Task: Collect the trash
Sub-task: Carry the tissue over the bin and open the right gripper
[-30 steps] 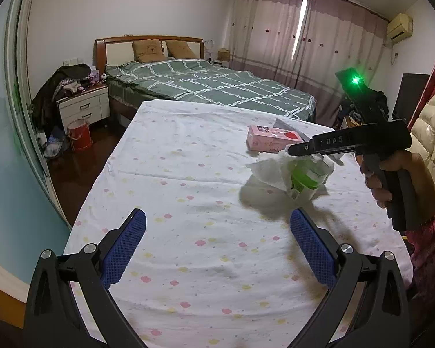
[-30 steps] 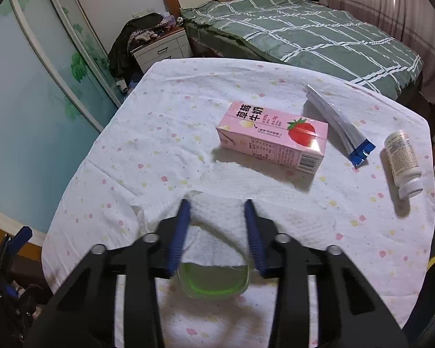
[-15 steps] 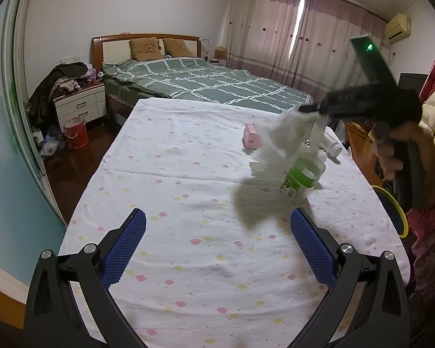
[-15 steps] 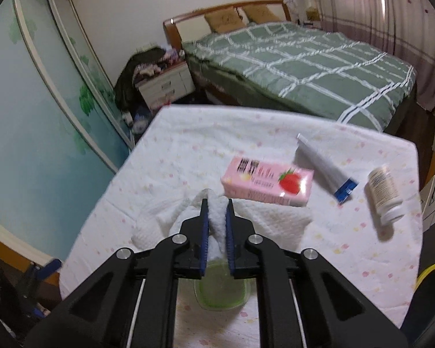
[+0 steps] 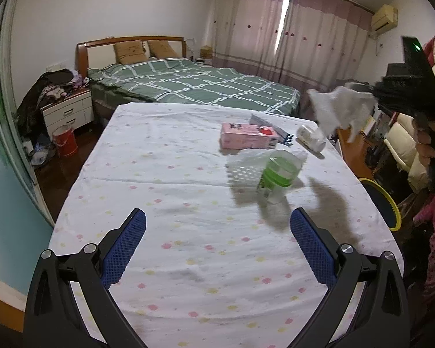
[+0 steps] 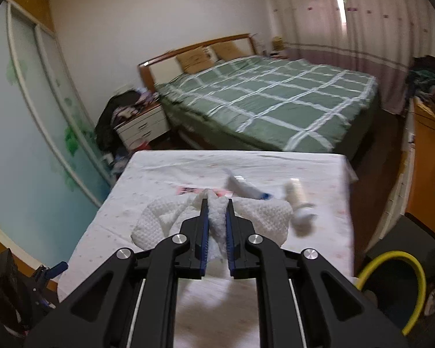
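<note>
Left gripper (image 5: pixel 216 243) is hovering nearest, low over the table (image 5: pixel 188 261); its blue dimpled pads are standing wide apart and gripping nothing.

Right gripper (image 6: pixel 216 214) is hanging in the air over the table's right edge, jaws pinched almost together on a bunched white paper towel (image 6: pixel 217 217). The towel is looking soft, quilted and limp, draping loose on both sides of the pads.

Beside the table on the right, a bin with a yellow rim (image 6: pixel 391 264) is sitting low, probably the drop point. Judgement: the towel wants carrying fully over the rim before the jaws part, since trailing corners could catch on the edge or snag the table's things. Holding the grip firm matters; thin paper slips easily.

On the dotted white tablecloth, a clear plastic cup with green inside (image 5: pixel 278 174) is standing tilted, with another white tissue (image 5: pixel 246 162) lying just behind it. Further back a pink rectangular carton (image 5: pixel 246 139) is lying flat, then a slim white tube with a blue end (image 5: pixel 275 133) and a small white bottle (image 5: pixel 310 142) on its side. All are waiting for collection.
</note>
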Tool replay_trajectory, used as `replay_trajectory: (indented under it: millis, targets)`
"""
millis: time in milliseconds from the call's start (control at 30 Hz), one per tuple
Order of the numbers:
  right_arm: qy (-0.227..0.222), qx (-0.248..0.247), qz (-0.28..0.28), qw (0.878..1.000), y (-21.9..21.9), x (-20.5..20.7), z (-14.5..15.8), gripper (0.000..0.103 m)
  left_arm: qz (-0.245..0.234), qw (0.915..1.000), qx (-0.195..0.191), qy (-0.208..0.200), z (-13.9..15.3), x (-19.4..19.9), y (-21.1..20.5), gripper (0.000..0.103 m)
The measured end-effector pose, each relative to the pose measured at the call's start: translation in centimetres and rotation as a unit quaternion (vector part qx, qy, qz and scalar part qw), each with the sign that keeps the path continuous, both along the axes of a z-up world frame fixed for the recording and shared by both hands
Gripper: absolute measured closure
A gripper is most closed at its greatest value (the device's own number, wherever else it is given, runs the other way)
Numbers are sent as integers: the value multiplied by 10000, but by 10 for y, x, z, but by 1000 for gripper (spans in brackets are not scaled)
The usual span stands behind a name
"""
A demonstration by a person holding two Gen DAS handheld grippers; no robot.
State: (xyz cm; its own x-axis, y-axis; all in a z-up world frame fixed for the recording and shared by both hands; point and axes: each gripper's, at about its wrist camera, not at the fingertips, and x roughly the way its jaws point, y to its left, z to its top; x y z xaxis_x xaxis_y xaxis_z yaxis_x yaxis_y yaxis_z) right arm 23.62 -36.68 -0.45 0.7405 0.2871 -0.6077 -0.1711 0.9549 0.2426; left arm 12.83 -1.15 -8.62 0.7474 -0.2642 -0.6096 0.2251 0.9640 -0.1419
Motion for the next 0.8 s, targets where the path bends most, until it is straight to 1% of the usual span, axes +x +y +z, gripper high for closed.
replay_trajectory:
  millis: [133,300,400,567,667,800]
  targets:
    - [-48,4,-547,9985,-54,-25,-2,93,-130,9999,-31,-6,2,1,-12,5]
    - [114,-16,-1234,9923,-117,-48,-23,93,-314,9995,-8,31,2,6,-31,5]
    - [285,-35,-1611,9865,-150,-58,-43,93,-453,9990,32,41,3,8,-45,5]
    - [641,66,-2179,9738,-202,-66,-89,93,-683,9975,131,108,2,13,-71,5]
    - [809,114,-2438,9664,-224,-68,-111,92,-755,9968,196,142,1,15,-84,5]
    - [984,156,-2646,9592,-247,-76,-135,91,-840,9959,257,213,-2,22,-101,5]
